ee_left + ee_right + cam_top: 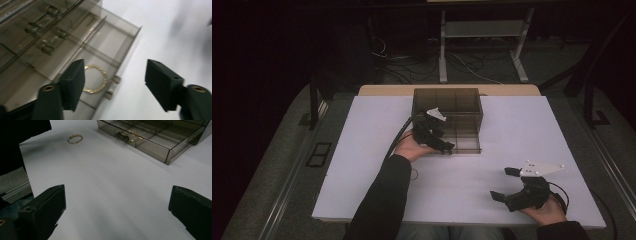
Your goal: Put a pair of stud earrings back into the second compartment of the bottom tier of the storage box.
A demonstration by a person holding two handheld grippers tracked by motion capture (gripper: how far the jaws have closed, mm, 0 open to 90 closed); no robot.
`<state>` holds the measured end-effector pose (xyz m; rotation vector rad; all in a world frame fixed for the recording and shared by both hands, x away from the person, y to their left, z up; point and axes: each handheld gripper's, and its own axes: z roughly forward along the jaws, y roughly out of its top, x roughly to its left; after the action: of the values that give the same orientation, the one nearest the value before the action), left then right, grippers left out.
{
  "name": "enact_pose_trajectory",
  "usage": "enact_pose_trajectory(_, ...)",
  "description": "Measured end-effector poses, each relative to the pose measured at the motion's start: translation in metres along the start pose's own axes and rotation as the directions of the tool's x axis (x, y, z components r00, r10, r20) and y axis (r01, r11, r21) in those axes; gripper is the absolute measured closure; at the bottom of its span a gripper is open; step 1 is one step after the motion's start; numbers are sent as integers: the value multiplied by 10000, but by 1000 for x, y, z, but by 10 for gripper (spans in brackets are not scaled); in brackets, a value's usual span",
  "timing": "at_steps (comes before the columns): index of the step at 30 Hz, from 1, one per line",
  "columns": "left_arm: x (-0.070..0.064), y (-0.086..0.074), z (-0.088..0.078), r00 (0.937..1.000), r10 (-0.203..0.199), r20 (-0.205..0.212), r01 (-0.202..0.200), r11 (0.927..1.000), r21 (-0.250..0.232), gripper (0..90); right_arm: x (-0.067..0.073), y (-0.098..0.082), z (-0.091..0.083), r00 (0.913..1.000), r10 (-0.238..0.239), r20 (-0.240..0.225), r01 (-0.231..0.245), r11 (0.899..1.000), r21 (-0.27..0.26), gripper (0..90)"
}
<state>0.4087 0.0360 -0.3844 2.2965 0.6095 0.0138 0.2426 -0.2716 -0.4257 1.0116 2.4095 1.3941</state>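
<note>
A smoky clear organiser box (447,102) stands at the back middle of the white table (522,130), with its divided drawer (112,42) pulled out towards the person. A gold chain bracelet (96,78) lies flat in a front drawer compartment. My left gripper (446,146) hangs just above it, open (113,66), touching nothing. A second gold bracelet (75,139) lies on the bare table beside the person's dark left sleeve. My right gripper (503,183) rests near the front right of the table, open (117,195) and holding nothing.
The drawer's small handle (121,135) juts out towards the person. Cables trail from both grippers. Behind the table are a metal stand (482,45) and loose floor cables. Bare white tabletop lies between the two hands.
</note>
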Motion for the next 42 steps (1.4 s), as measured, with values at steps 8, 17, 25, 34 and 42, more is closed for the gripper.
enact_pose_trajectory(8,-4,-1,-15,9994,-242,242,238,9996,165,0,0,0,0,10000,-9,-5,9,10000,-6,6)
enact_pose_trajectory(17,-5,-22,-34,9983,-531,-229,524,9981,-313,0,0,0,0,10000,16,14,-16,10000,-28,6)
enact_pose_trajectory(25,-1,-41,-49,9956,-770,-525,733,9949,-700,0,0,0,0,10000,-5,28,5,10000,-15,6)
enact_pose_trajectory(34,0,-56,-59,9915,-1013,-816,924,9900,-1066,0,0,0,1,10000,-9,29,9,10000,3,6)
enact_pose_trajectory(42,-1,-66,-66,9876,-1231,-976,1084,9836,-1440,0,0,0,0,10000,2,31,-2,10000,-21,6)
